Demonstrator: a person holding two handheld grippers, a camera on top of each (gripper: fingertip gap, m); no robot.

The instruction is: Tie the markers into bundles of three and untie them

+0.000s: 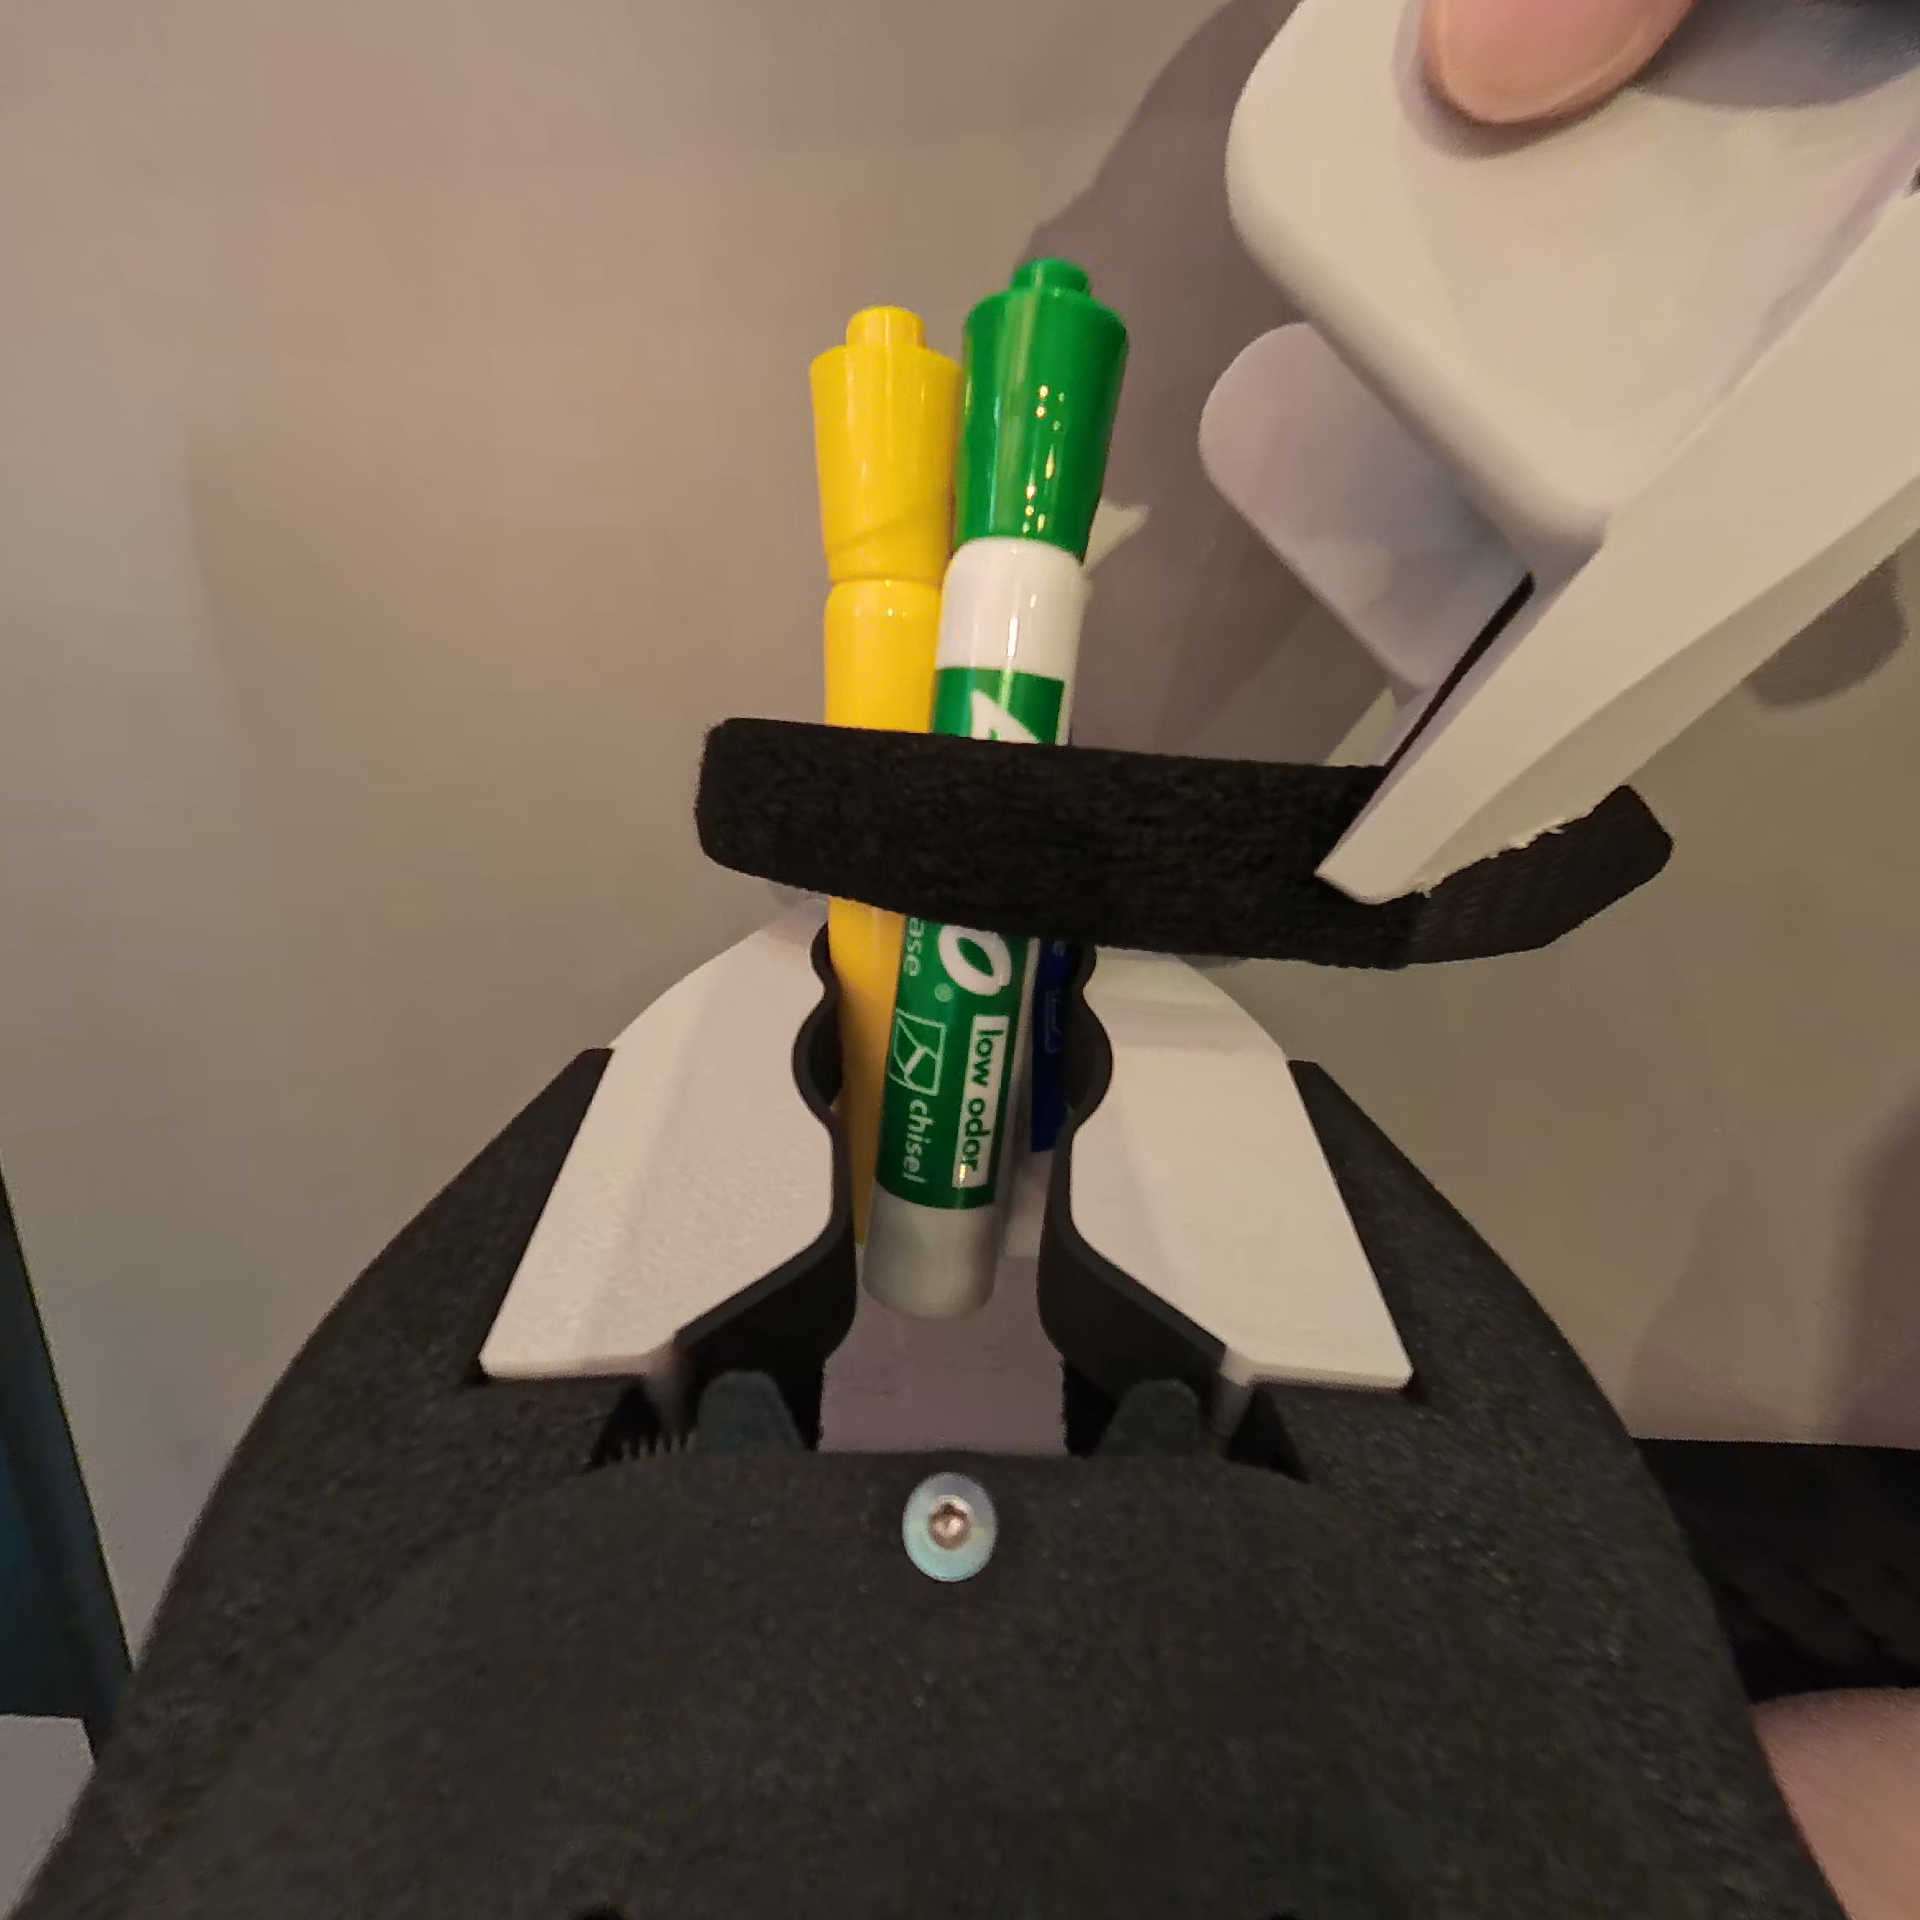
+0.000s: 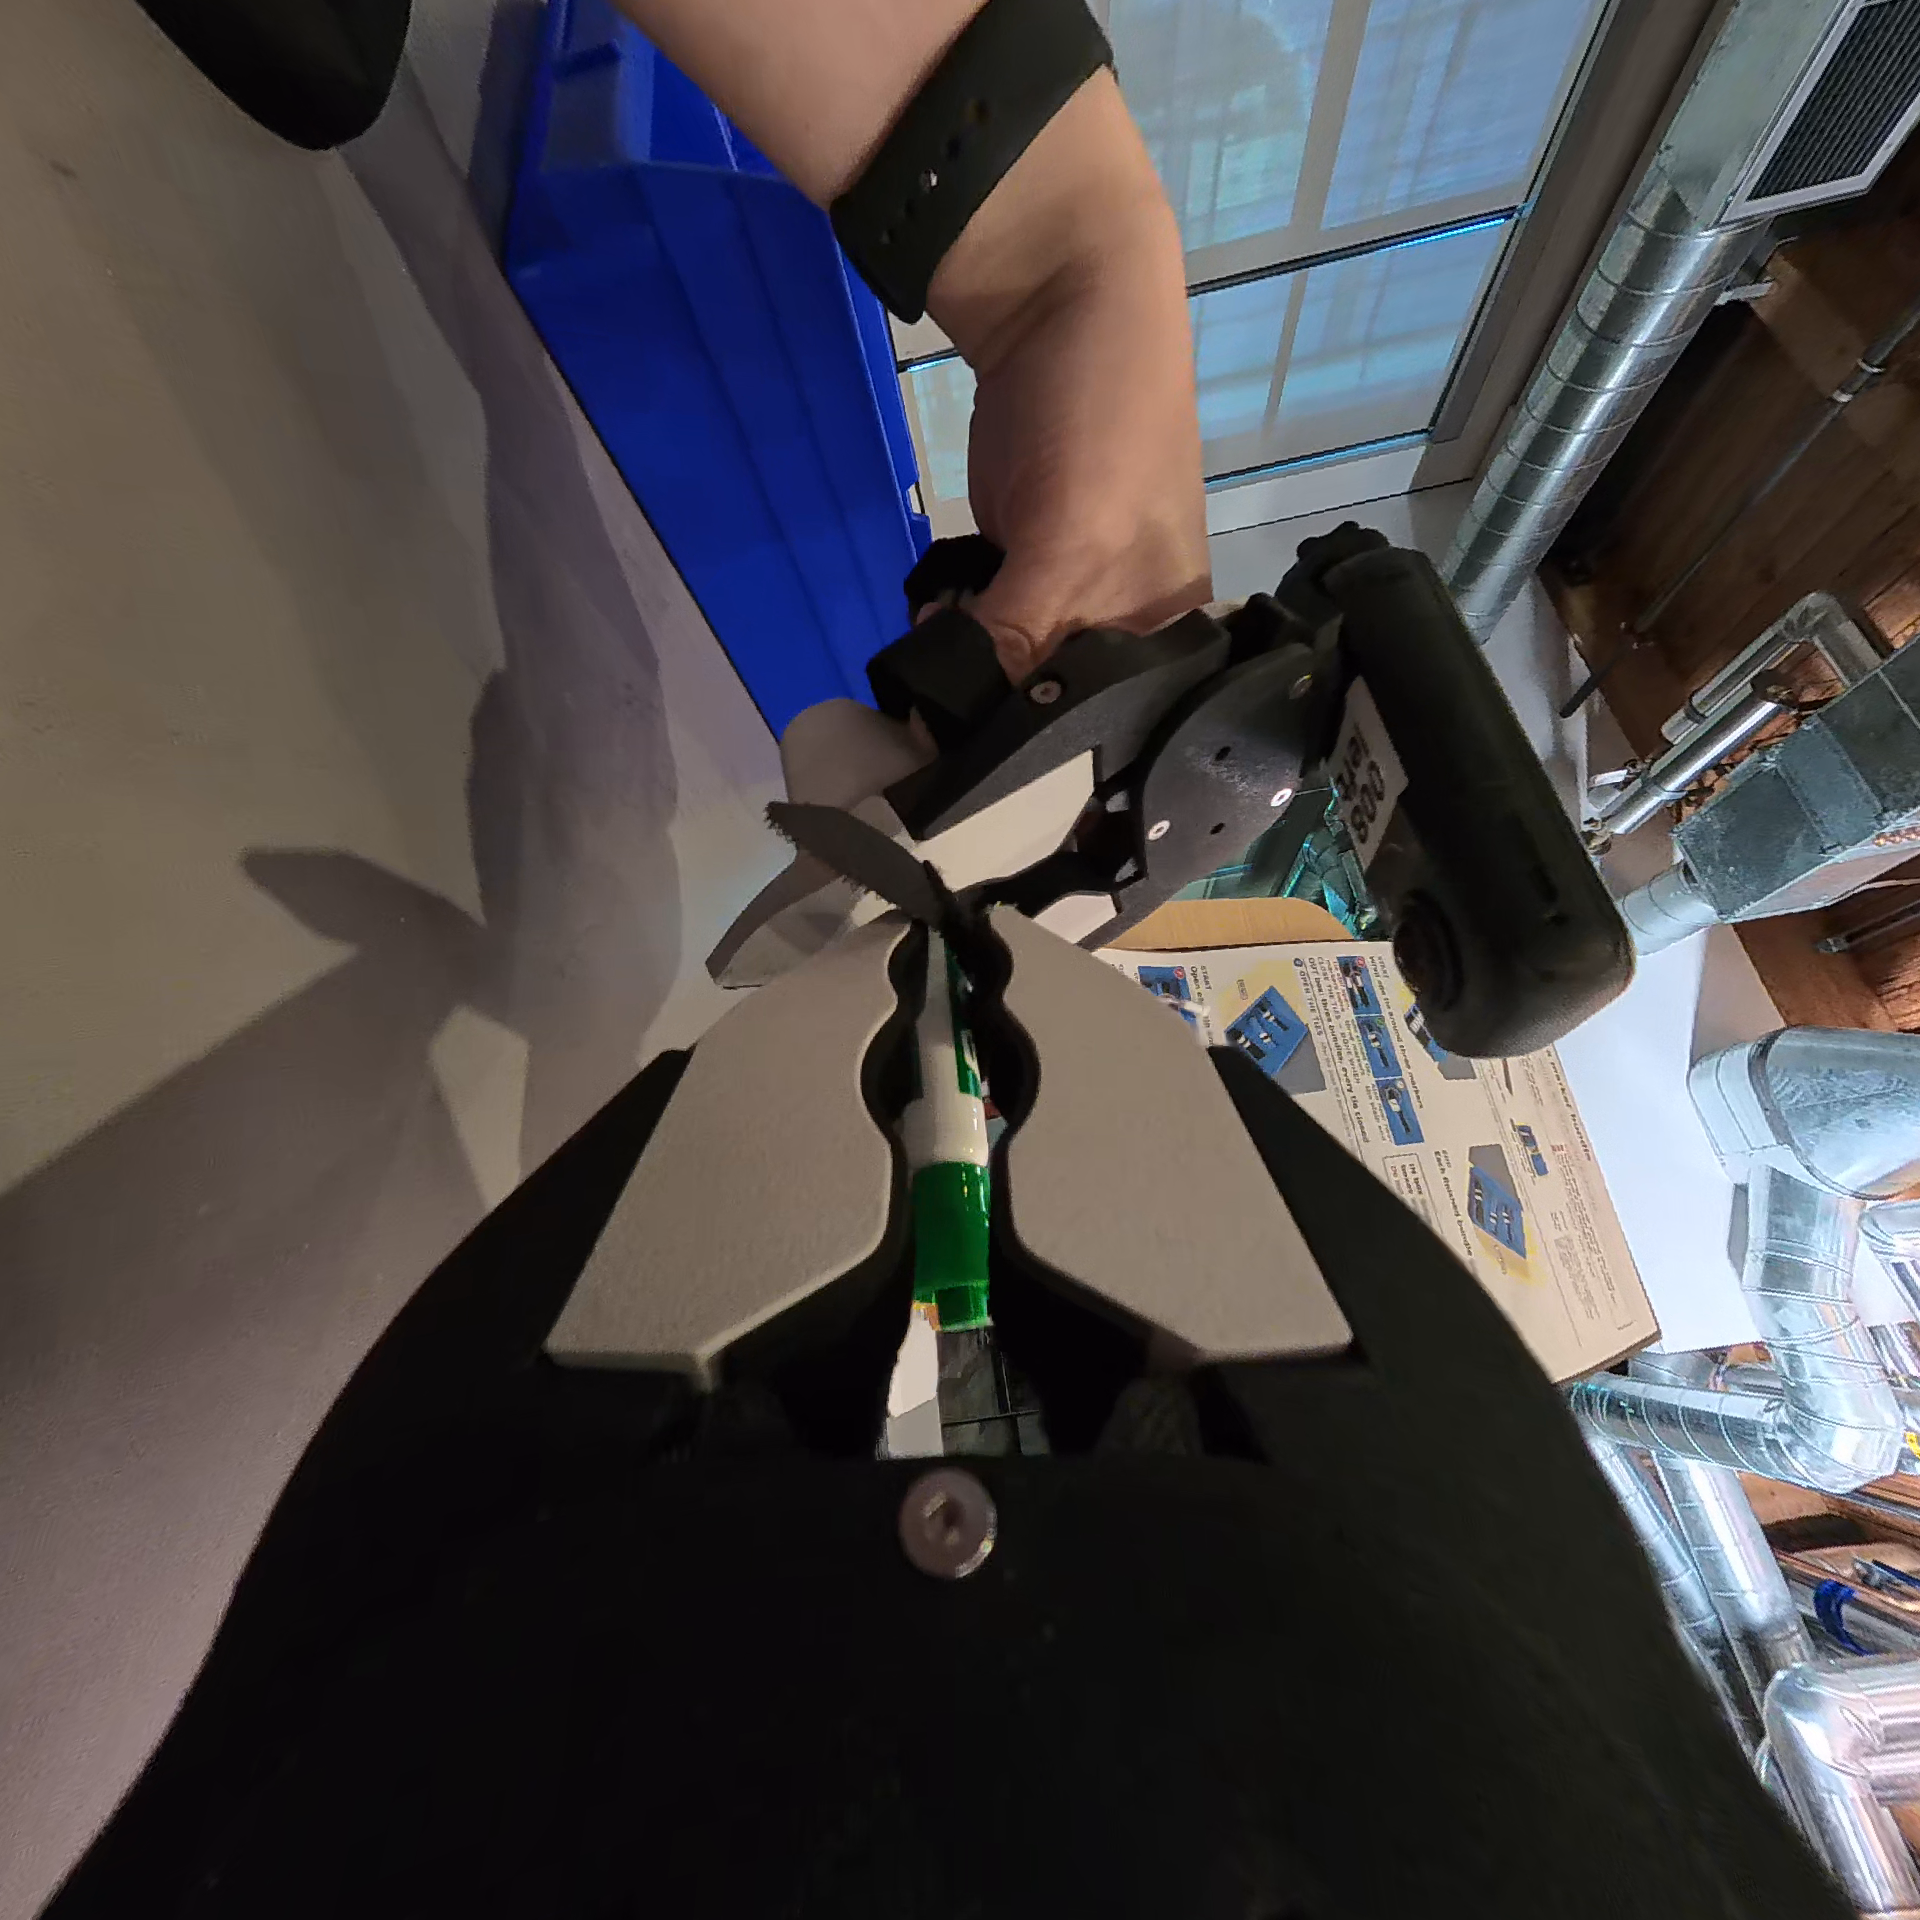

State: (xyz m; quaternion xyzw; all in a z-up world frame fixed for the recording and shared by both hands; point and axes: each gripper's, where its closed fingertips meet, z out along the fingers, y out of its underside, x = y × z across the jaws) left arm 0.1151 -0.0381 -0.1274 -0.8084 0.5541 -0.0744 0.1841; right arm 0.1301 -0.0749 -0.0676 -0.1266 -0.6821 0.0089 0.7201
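Grey tabletop (image 1: 364,520) fills the background of the left wrist view; in the right wrist view a blue bin (image 2: 717,343) lies along its far edge, with a printed sheet on cardboard (image 2: 1455,1164) near it, and windows and metal ducting are seen beyond.

The left gripper (image 1: 940,1039) is closed on a bundle of markers: a green marker (image 1: 997,831) in front, a yellow marker (image 1: 883,644) just beside it, and a blue barrel (image 1: 1051,1060) partly hidden behind. A second green cap (image 1: 1049,278) is seen behind the first; whether it belongs to the blue barrel cannot be told. The long axis of the markers runs forward along the left fingers, caps pointing away from the camera.

A black strap (image 1: 987,821) is looped around the bundle, just beyond the left fingertips and across the marker axis. The loop appears slack. Its free end runs off to the right side, where it is pinched in the closed right gripper (image 1: 1392,862), which is nearer to that end.

In the right wrist view, the right gripper (image 2: 951,925) is seen nearly shut on the strap tail (image 2: 862,842), with the green marker (image 2: 951,1153) lying in the gap behind its fingers.

The coming move is judged to turn on a pull of the tail across the marker axis. The left fingers stand close under the loop and could be fouled by the strap.
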